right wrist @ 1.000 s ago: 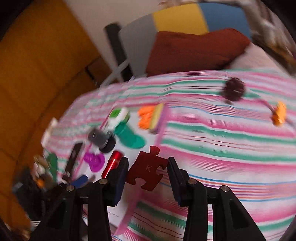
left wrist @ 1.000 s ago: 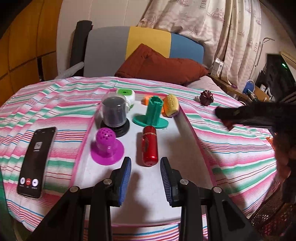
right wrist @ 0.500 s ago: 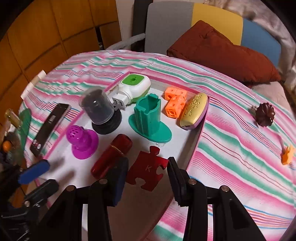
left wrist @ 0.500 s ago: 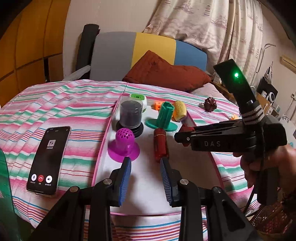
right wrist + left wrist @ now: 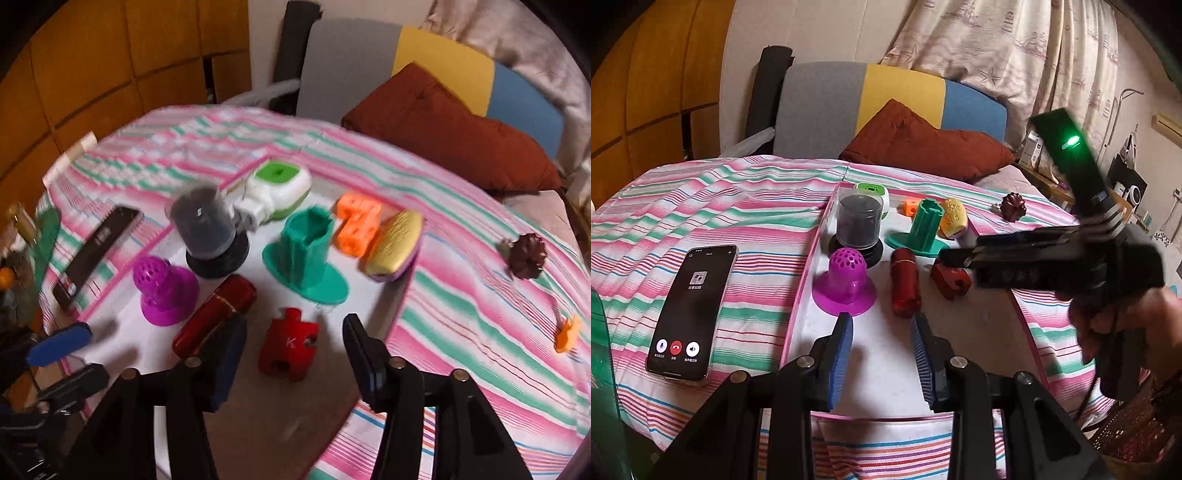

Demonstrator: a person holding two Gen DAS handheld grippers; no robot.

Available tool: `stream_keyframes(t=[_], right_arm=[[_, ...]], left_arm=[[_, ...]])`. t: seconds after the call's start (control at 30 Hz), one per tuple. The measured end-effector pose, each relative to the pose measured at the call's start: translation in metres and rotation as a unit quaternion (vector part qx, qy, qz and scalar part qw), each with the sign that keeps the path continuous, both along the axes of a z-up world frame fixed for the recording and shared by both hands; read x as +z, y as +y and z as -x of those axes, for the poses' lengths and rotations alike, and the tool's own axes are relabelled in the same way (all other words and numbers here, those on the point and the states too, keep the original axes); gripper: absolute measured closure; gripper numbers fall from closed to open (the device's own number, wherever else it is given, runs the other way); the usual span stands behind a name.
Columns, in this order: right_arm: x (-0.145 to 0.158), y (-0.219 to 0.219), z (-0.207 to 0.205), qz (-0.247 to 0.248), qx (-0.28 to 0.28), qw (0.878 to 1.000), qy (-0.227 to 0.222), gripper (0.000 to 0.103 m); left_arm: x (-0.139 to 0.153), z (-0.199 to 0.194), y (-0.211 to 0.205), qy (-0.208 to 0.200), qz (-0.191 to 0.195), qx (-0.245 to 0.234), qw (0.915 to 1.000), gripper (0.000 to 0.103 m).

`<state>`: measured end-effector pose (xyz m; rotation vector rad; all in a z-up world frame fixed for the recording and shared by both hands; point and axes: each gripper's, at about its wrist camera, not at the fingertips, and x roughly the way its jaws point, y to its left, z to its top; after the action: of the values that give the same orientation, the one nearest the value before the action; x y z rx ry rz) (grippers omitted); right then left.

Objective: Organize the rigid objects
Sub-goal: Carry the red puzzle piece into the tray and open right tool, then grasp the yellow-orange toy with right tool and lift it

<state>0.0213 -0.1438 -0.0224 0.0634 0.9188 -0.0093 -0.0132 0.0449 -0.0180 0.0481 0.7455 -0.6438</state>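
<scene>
- We are seeing the tray (image 5: 384,314) lying on the striped tabletop (image 5: 461,295).
- Our left claw (image 5: 882,347) is hovering half-open, empty.
- Our right claw (image 5: 295,354) is just opening; the puzzle piece (image 5: 288,345) is sitting on the tray between its fingers, pads clear.

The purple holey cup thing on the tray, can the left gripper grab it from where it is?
Probably yes. The purple cup stands just ahead of the left gripper, a little off to one side, and the gripper's jaws are open and empty. Nothing lies between them on the tray; the red cylinder stands beside it, apart.
</scene>
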Motion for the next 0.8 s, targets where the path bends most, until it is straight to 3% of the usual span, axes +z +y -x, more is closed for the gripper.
stream_keyframes(t=[0.17, 0.3, 0.53, 0.8], right_arm=[[0.014, -0.031, 0.022, -0.038, -0.048, 0.998, -0.024, 0.044], [0.016, -0.054, 0.038, -0.047, -0.08, 0.995, -0.027, 0.044], [-0.005, -0.09, 0.05, -0.049, -0.126, 0.991, 0.012, 0.044], [-0.017, -0.154, 0.065, -0.059, -0.191, 0.979, 0.036, 0.044]], left_arm=[[-0.001, 0.003, -0.006, 0.001, -0.004, -0.008, 1.0, 0.071], [0.0, 0.009, -0.011, 0.009, 0.014, -0.042, 0.999, 0.071], [0.005, 0.027, -0.028, -0.016, -0.005, -0.075, 0.997, 0.071], [0.01, 0.033, -0.036, -0.017, -0.011, -0.083, 0.9963, 0.071]])
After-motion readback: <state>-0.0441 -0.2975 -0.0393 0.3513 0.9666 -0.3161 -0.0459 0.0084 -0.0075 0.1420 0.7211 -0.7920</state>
